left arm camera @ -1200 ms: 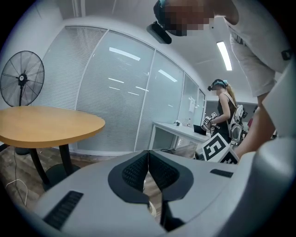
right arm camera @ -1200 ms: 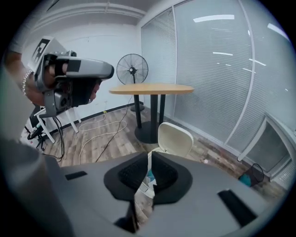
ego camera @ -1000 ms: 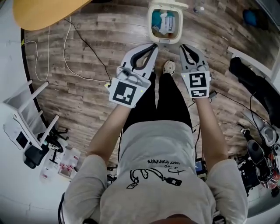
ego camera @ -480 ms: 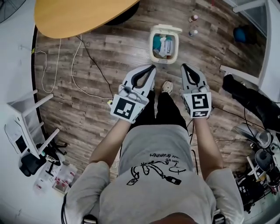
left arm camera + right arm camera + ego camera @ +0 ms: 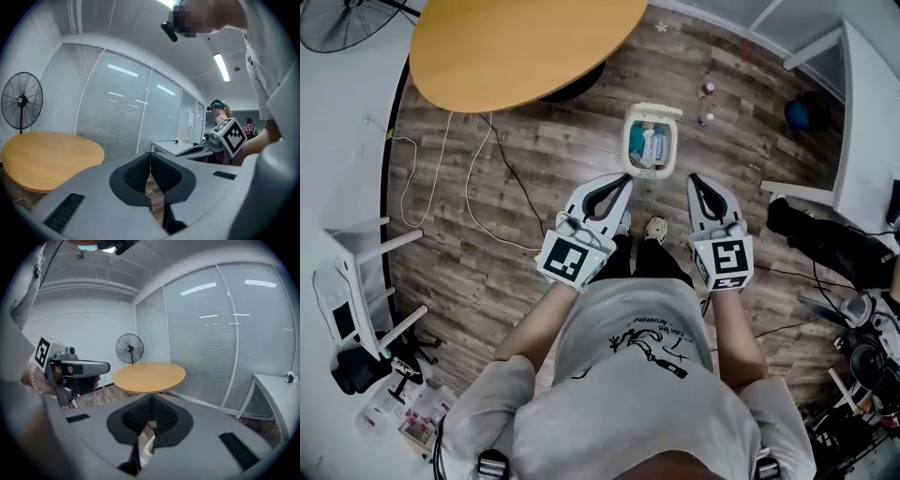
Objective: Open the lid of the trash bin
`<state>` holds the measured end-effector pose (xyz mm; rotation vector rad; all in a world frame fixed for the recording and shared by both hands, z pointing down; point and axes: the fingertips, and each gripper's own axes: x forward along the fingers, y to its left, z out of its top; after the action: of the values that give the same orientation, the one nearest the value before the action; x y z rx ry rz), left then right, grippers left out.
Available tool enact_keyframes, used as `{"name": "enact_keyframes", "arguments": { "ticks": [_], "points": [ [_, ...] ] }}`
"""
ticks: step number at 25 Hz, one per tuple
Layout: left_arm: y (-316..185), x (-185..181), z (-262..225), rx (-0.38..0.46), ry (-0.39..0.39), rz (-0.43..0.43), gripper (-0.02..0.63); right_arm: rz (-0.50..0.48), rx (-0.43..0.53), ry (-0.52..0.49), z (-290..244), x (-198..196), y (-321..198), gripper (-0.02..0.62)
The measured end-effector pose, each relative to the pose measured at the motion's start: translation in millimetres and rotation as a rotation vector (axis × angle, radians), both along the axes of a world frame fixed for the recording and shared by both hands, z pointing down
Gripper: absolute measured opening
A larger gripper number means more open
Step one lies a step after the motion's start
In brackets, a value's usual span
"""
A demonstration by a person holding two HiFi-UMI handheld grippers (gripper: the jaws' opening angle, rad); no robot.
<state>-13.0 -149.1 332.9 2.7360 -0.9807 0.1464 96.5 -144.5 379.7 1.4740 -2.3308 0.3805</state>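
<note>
- Standing on the wood floor, the trash bin has its lid tipped back at the far edge. Blue and white rubbish shows inside.
- Left gripper: jaws pressed together on nothing, aimed at the bin's near left, not touching it.
- Right gripper: jaws likewise closed and empty, at the bin's near right.
- A shoe of the person sits between the two grippers, on the near side of the bin.
- A round wooden table stands beyond the bin to the left, and cables trail over the floor beside the left gripper.
- Two small bottles stand just beyond the bin on the right.
- A black bag lies right of the right gripper. A white frame and a fan are at the far left.
</note>
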Motion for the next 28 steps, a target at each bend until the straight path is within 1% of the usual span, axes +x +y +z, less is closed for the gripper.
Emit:
{"name": "enact_keyframes", "arguments": {
  "ticks": [5, 13, 20, 28],
  "points": [
    [0, -6, -30, 0.056, -0.011, 0.004, 0.02, 0.005, 0.052, -0.012, -39, -2, 4, 0.008],
    [2, -12, -71, 0.082, 0.011, -0.012, 0.02, 0.017, 0.126, -0.04, -94, 0, 6, 0.008],
    [-7, -16, -103, 0.116, 0.018, -0.044, 0.02, -0.007, 0.192, -0.055, -136, 7, 4, 0.008],
    [-2, -11, -134, 0.147, 0.025, -0.027, 0.02, -0.01, 0.244, -0.073, -174, 11, 8, 0.008]
  ]
}}
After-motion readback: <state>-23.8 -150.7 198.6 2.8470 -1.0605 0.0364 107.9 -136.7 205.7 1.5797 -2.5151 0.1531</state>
